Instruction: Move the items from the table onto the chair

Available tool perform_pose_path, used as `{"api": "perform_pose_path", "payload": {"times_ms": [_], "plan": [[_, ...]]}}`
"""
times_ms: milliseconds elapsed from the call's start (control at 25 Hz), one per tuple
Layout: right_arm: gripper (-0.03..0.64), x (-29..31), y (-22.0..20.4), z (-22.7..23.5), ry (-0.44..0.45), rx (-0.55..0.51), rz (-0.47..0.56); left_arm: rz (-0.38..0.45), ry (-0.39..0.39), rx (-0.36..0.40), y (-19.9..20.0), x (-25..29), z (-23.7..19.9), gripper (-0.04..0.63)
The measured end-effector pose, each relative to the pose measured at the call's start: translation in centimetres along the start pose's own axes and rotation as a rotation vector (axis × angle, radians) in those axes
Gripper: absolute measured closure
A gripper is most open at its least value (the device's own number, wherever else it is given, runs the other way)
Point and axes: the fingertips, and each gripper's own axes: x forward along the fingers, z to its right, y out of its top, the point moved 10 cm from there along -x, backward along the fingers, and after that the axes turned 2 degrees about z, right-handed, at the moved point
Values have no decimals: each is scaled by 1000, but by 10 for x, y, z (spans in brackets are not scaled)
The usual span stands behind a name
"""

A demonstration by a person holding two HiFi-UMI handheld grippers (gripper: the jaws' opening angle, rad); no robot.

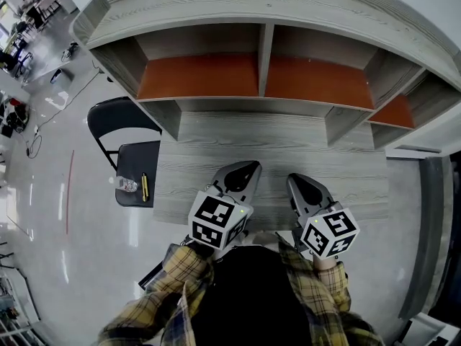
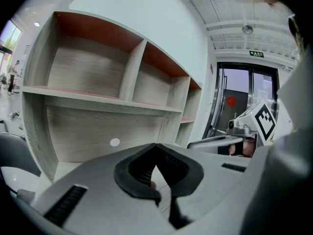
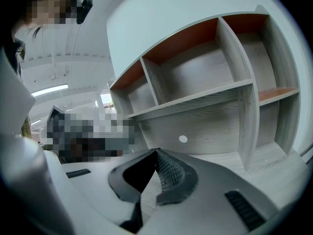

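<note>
jaws of the left gripper [image 2: 156, 146] are pressed together with nothing between them; the right gripper [image 3: 156, 152] is the same, tips meeting on air; both hang low over the near edge of the grey wooden table [image 1: 216, 135], side by side, just ahead of the person's plaid sleeves [image 1: 173, 280]; the shelf unit [image 1: 263, 49] rises at the table's far side; off to the left, on the black chair [image 1: 137, 157], a clear bottle [image 1: 127, 184] sits just beside a slim yellow pen-like stick [image 1: 144, 187].

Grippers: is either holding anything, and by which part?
Nothing is held. The left gripper and the right gripper both have their jaws together with nothing between.
</note>
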Motion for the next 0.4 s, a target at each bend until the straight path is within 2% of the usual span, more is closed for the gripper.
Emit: {"api": "perform_pose_path", "payload": {"times_ms": [400], "plan": [[600,-1,-2,-8,0,-7,0,-4,-17,21,3,0,-8,591]]}}
